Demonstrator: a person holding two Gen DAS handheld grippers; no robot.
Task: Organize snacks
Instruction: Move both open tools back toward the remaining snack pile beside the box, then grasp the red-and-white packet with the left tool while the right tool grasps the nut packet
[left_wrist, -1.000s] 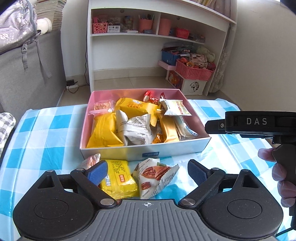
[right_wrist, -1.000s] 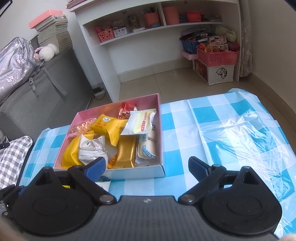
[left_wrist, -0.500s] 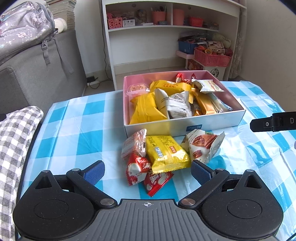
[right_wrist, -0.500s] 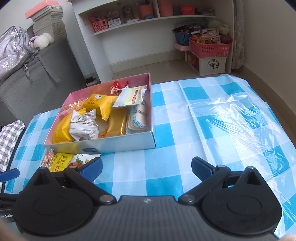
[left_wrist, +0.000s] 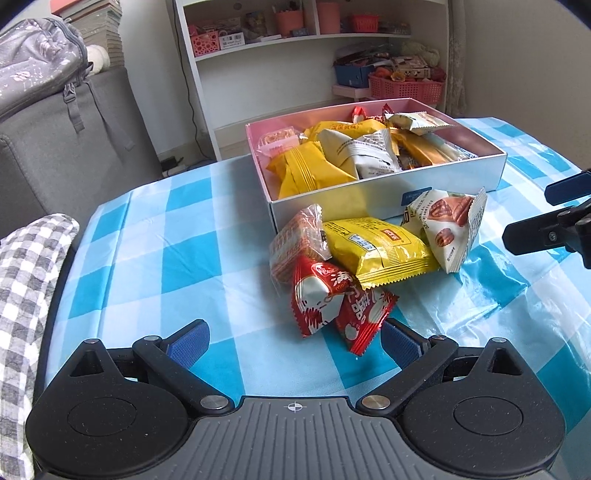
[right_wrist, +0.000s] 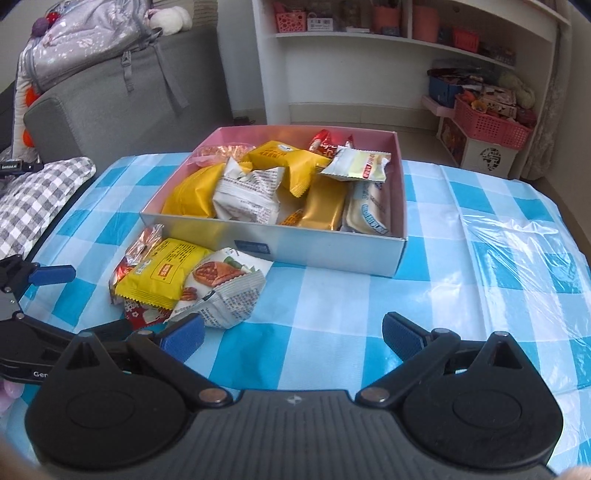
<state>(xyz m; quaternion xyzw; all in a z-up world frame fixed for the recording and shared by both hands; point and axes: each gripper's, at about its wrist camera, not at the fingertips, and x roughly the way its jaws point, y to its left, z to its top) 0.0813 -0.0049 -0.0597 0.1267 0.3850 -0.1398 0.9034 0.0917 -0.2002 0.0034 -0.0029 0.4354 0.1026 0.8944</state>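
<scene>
A white box with a pink inside (left_wrist: 388, 192) (right_wrist: 314, 251) holds several snack packets. In front of it lies a loose pile: a yellow packet (left_wrist: 380, 251) (right_wrist: 162, 271), a white pecan packet (left_wrist: 447, 225) (right_wrist: 221, 284), a clear biscuit wrapper (left_wrist: 295, 240) and two red packets (left_wrist: 317, 299). My left gripper (left_wrist: 295, 338) is open just short of the pile, with a red packet's corner (left_wrist: 364, 325) reaching between its fingers, not pressed. My right gripper (right_wrist: 291, 334) is open over bare cloth, its left finger (right_wrist: 184, 332) beside the pecan packet.
A blue-and-white checked plastic cloth (right_wrist: 461, 266) covers the table. Grey checked fabric (left_wrist: 22, 295) lies at the left edge. Behind stand a grey sofa with a backpack (left_wrist: 33, 74), a white shelf unit (right_wrist: 406, 55) and a pink basket (right_wrist: 491, 122) on the floor.
Both views have drawn back and lower from the box. The loose pile, with its red packets, now shows whole in front of the left gripper. The right view swung left onto the pile.
</scene>
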